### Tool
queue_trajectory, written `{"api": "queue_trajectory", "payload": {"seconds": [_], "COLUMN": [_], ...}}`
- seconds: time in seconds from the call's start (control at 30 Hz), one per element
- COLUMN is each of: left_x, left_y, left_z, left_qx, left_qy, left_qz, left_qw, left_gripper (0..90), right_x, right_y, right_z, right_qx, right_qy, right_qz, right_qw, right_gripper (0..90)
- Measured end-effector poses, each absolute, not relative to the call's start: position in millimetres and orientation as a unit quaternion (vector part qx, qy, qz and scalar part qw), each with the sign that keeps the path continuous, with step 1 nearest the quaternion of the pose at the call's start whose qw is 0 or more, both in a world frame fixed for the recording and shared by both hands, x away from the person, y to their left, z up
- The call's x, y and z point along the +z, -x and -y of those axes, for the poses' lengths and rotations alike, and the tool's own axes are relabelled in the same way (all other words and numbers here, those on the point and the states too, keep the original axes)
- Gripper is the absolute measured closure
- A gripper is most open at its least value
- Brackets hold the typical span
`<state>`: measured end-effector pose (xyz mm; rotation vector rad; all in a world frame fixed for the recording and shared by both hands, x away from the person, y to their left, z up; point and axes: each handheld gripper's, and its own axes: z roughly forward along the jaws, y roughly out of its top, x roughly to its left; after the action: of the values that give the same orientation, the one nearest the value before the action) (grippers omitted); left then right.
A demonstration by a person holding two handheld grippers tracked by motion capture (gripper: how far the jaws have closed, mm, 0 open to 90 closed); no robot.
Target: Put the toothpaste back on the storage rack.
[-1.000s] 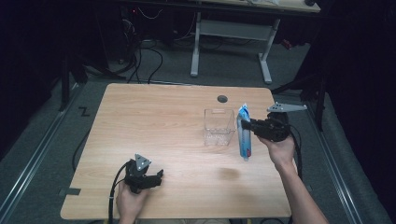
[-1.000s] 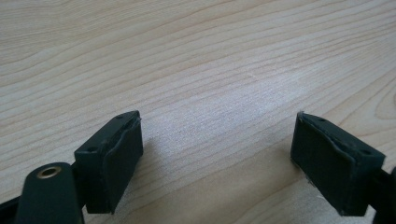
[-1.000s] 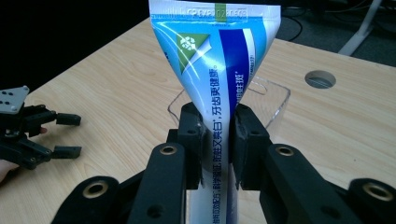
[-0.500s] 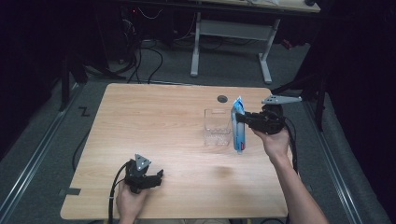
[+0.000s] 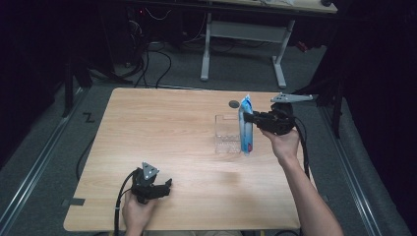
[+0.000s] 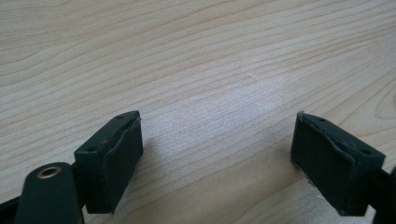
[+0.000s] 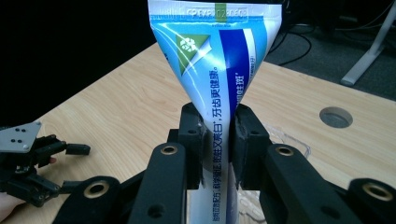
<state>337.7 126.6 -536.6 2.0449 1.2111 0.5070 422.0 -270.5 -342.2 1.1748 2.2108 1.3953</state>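
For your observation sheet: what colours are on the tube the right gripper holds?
Blue and white, with a green triangle; the tube shows best in the right gripper view.

A lab: bare wooden table [image 5: 162, 132], floor cables [image 5: 152, 59], dark surroundings.

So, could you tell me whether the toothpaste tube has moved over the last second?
Yes. Clamped in the right gripper, the toothpaste tube has shifted left, from beside the clear box to its right rim.
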Motion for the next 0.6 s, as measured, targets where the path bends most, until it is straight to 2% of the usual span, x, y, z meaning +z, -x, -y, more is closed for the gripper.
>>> {"api": "queue_trajectory", "payload": {"seconds": [0.6], "left_x": [-536.6], "left_y": [-337.7], "left_z": [-126.7], "left_qx": [0.196], "left_qy": [-0.789], "left_qz": [-0.467], "left_qw": [0.348], "left_gripper": [17.1], "right_x": [-325.4], "right_y": [-443.7], "right_z": [250.2], "right_qx": [0.487], "right_qy": [-0.402], "right_qz": [-0.760], "right_qw": [0.151], "right_gripper": [76.1]}}
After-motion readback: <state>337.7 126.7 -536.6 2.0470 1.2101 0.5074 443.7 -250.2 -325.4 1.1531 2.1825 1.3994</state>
